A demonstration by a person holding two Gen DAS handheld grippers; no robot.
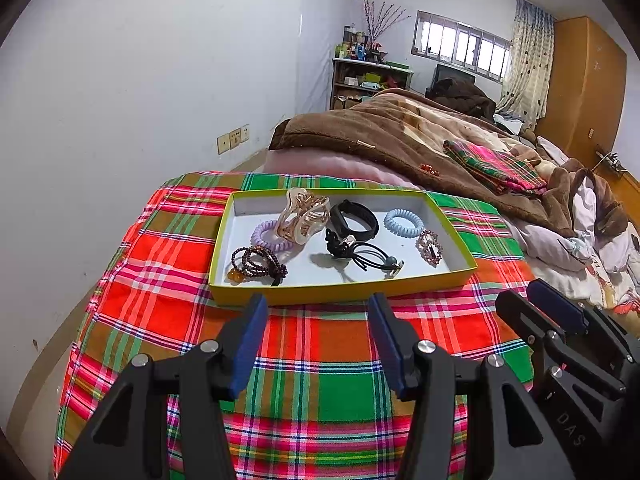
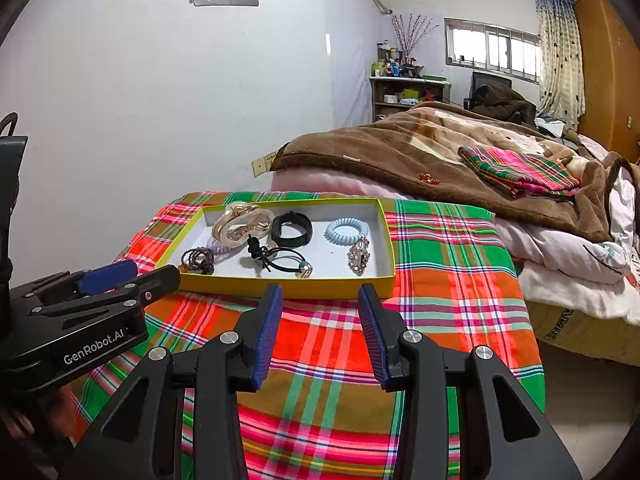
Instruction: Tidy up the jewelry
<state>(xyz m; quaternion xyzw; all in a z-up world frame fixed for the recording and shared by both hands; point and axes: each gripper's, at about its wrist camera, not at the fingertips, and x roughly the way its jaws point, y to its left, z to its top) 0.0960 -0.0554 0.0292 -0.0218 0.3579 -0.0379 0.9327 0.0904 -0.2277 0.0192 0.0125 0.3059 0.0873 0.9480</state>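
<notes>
Left tongs (image 1: 318,308), right tongs (image 2: 319,296) both agape, empty, angled down before yellow tray (image 1: 340,290).

Matt cardboard tray (image 1: 340,294), woven plaid cloth (image 1: 304,380), glossy gold hair clip (image 1: 302,216), fuzzy brown blanket (image 1: 384,128)

Bare plaid cloth (image 1: 320,360) lies open between both tools and the yellow tray (image 1: 344,294), whose low near wall is the only step in the way. Inside, the left half is crowded by the claw clip (image 1: 302,216), beads (image 1: 258,262) and black ties (image 1: 360,254); bare floor shows along the near edge. A brown blanket (image 1: 392,136) rises behind.
</notes>
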